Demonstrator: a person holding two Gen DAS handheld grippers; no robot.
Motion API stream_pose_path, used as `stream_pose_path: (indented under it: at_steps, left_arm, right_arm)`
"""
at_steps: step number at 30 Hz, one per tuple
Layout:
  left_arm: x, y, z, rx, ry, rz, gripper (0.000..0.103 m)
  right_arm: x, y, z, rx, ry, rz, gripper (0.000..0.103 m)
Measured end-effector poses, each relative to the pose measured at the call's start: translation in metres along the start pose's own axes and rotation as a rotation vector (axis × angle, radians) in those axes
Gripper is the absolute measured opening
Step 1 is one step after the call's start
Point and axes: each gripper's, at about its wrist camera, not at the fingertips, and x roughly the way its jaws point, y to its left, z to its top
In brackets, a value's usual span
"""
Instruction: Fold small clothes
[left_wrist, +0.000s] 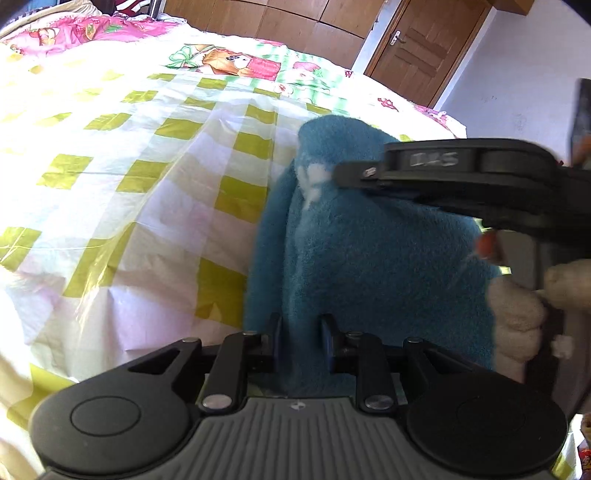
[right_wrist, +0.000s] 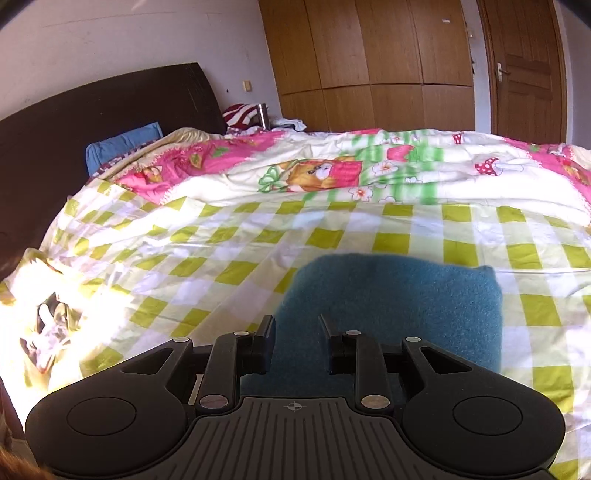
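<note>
Note: your teal fleece garment (left_wrist: 369, 258) lies on the checked bedspread (left_wrist: 147, 184), soft, light, floppy; left tool (left_wrist: 301, 339) straddles a fold unpinched, right tool (right_wrist: 297, 339) spread above it—grip hems.

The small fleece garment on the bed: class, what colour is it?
Teal blue; the small fleece garment shows best in the right wrist view.

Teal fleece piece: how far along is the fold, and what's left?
Done: the teal fleece looks folded into a compact rectangle on the checked bedspread. In hand: a ridge of it sits between the left gripper's fingers; whether they pinch it is unclear. The right gripper is open over its near edge. Left: probably release and flatten.
</note>
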Motion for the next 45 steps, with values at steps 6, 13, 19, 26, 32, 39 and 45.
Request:
stream_pose_path:
  at_steps: [6, 13, 19, 26, 32, 39, 45]
  left_arm:
    - [-0.015, -0.005, 0.009, -0.013, -0.045, 0.04, 0.033]
    - [-0.023, -0.04, 0.029, 0.095, -0.136, 0.026, 0.03]
    - [0.027, -0.053, 0.025, 0.186, -0.023, 0.115, 0.031]
    - [0.03, -0.053, 0.029, 0.187, 0.003, 0.129, 0.031]
    - [0.026, -0.064, 0.036, 0.209, 0.0, 0.153, 0.031]
    - [0.002, -0.1, 0.062, 0.254, -0.147, 0.046, 0.031]
    - [0.061, -0.109, 0.085, 0.28, -0.098, 0.021, 0.031]
  right_arm:
    - [0.076, -0.001, -0.024, 0.07, 0.096, 0.046, 0.019]
    - [0.081, -0.021, -0.018, 0.236, 0.107, 0.173, 0.021]
    - [0.047, -0.066, -0.004, 0.436, 0.063, 0.283, 0.024]
    - [-0.062, -0.128, -0.038, 0.4, -0.036, 0.125, 0.029]
    - [-0.071, -0.12, -0.1, 0.386, 0.068, -0.001, 0.033]
    - [-0.097, -0.127, -0.104, 0.393, 0.043, 0.016, 0.033]
    - [-0.084, -0.136, -0.088, 0.424, -0.002, -0.001, 0.033]
